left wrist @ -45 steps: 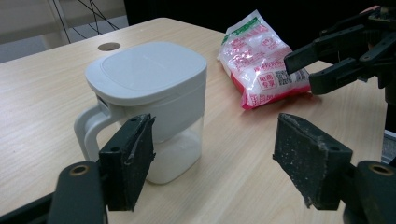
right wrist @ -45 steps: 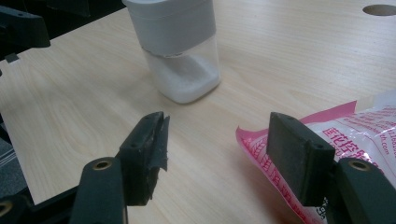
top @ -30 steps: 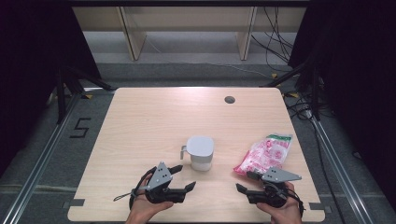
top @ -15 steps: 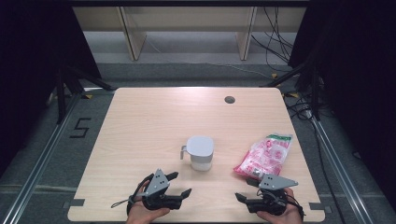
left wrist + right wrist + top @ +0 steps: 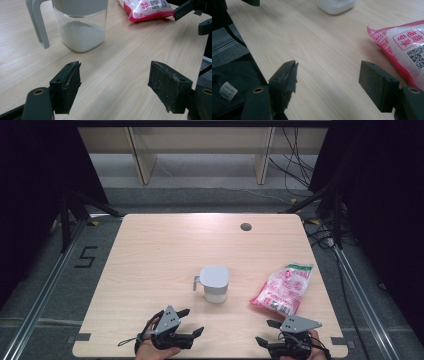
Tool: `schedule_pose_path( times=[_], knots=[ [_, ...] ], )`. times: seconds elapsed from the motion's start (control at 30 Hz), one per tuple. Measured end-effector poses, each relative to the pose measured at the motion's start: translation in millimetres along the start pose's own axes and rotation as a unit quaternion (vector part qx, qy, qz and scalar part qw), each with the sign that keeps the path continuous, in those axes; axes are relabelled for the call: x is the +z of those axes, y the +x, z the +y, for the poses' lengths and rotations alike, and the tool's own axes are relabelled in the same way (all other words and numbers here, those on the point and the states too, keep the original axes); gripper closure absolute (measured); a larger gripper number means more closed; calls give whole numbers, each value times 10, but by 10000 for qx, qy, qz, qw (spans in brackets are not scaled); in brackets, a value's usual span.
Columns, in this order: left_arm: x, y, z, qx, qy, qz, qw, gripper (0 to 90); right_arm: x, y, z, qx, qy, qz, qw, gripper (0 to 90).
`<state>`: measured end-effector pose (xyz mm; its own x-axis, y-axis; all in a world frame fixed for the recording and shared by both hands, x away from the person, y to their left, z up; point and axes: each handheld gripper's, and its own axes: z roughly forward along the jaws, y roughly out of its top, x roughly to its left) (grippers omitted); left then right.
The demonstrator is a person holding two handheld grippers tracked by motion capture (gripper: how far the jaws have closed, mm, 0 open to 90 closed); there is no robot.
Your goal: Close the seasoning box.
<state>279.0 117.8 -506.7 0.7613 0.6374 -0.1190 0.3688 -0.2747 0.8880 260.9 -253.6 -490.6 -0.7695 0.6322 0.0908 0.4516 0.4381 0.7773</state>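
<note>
- High view: both hands have slid back toward the near edge since a second ago. The left gripper (image 5: 192, 322) sits low by the table (image 5: 150, 250) edge, and the right gripper (image 5: 266, 332) has just been opening, with nothing between its jaws. The jug (image 5: 214, 283) stands mid-table, and the bag (image 5: 282, 289) lies well to its right.
- Left gripper view: 2 black jaws gape wide, nothing held. The clear jug (image 5: 80, 25) ahead has a grey handle and white powder inside; the pink bag (image 5: 147, 8) lies beyond.
- Right gripper view: jaws wide apart over pale woodgrain, empty. The glossy pink bag (image 5: 404, 47) lies just beside the right-hand jaw.
</note>
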Motion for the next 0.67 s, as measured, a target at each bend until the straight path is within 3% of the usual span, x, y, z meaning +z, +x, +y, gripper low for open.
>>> schedule_pose_path(
  times=[0.03,0.07,0.1,0.23,0.33,0.4,0.5,0.6,0.67],
  knots=[
    [-12,4,2,61,38,12,10000,250,-12,22,-10,148,19,22,9999,309],
    [-17,6,2,76,57,4,10000,249,-18,15,-18,123,40,-19,9999,309],
    [-14,3,-4,12,24,-3,10000,249,-9,-1,-21,45,45,149,9999,309],
    [-26,14,-15,3,80,23,10000,248,-30,15,-40,27,18,-6,10000,308],
    [-27,15,-17,-53,55,34,10000,247,-36,5,-50,59,18,41,10000,308],
    [-38,38,-12,47,90,36,9999,247,-43,10,-51,79,26,-30,10000,308],
    [-41,36,-11,37,72,38,10000,247,-42,8,-50,62,36,-37,10000,308],
    [-26,31,-22,-40,63,42,10000,247,-43,6,-52,73,52,-36,10000,308],
    [-23,64,-27,37,137,65,9999,247,-43,6,-52,69,51,-30,10000,308]
  ],
)
